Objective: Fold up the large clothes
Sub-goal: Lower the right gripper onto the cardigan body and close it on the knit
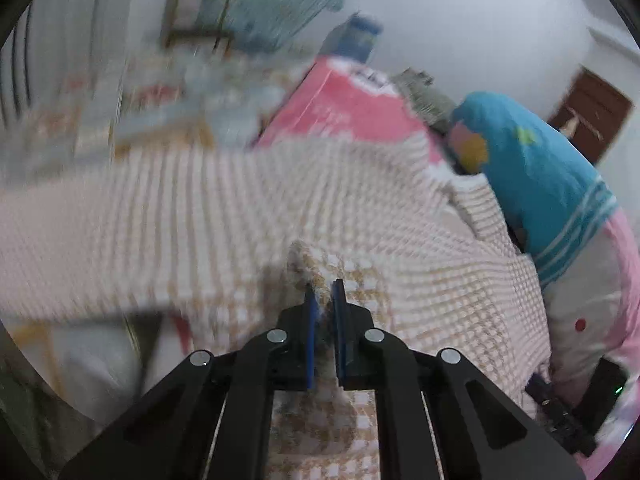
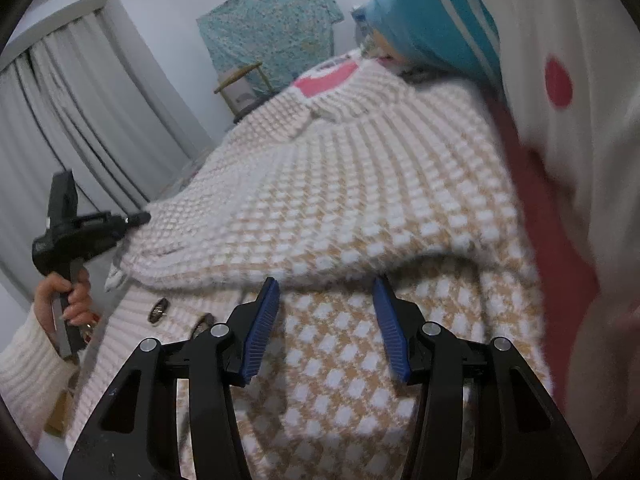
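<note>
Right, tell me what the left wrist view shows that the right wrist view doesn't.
Only the left wrist view shows the left tongs shut on a pinch of the checked knit cardigan, plus a brown door. Only the right wrist view shows the right tongs open above the knit, the cardigan's buttons, grey curtains and the hand gripping the other tool. Both show the cardigan, the blue plush toy and the teal cloth.

Knitted cardigan spread mid-frame, 2 grippers at its edges

In the right wrist view the cardigan [image 2: 340, 208] fills the centre, a folded-over layer lying on its lower part; the right gripper [image 2: 326, 320] sits at bottom centre, over the lower part. The left gripper [image 2: 136, 218] meets the cardigan's edge at mid-left, a hand [image 2: 66, 296] below it. A curtain [image 2: 72, 112] stands upper left, a stool [image 2: 240, 84] behind the cardigan.
</note>
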